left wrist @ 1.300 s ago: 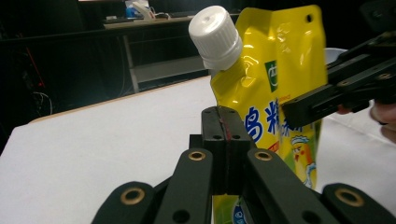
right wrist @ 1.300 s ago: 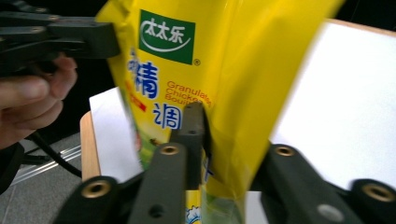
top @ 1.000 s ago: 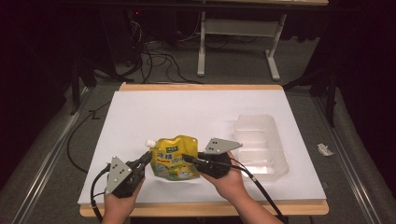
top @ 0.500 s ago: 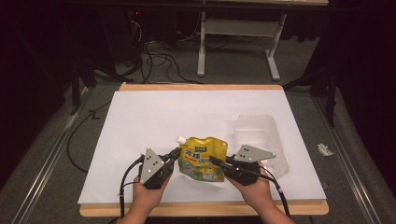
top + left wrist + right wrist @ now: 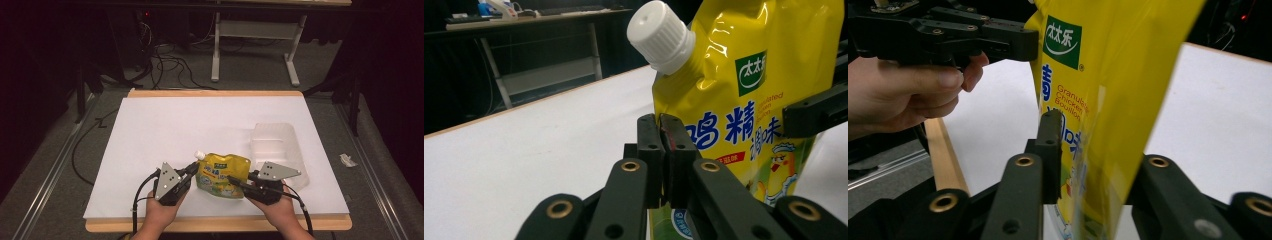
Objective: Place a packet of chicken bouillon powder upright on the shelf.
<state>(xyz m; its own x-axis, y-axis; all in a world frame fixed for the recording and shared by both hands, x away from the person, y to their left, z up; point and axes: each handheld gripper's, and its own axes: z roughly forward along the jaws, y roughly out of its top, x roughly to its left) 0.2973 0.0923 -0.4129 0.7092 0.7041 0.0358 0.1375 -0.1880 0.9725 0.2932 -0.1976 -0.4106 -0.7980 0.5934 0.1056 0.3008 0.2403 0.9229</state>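
A clear, ribbed plastic tray (image 5: 278, 150) sits on the white tabletop (image 5: 165, 130) with nothing visible in it. Just beside its near-left corner stands the yellow spouted bouillon pouch with a white screw cap (image 5: 222, 176) (upright, cap toward the left tongs). The left tongs (image 5: 193, 168) are pressed together on the pouch's edge; the right tongs (image 5: 231, 178), jaws just easing apart, straddle its other edge.
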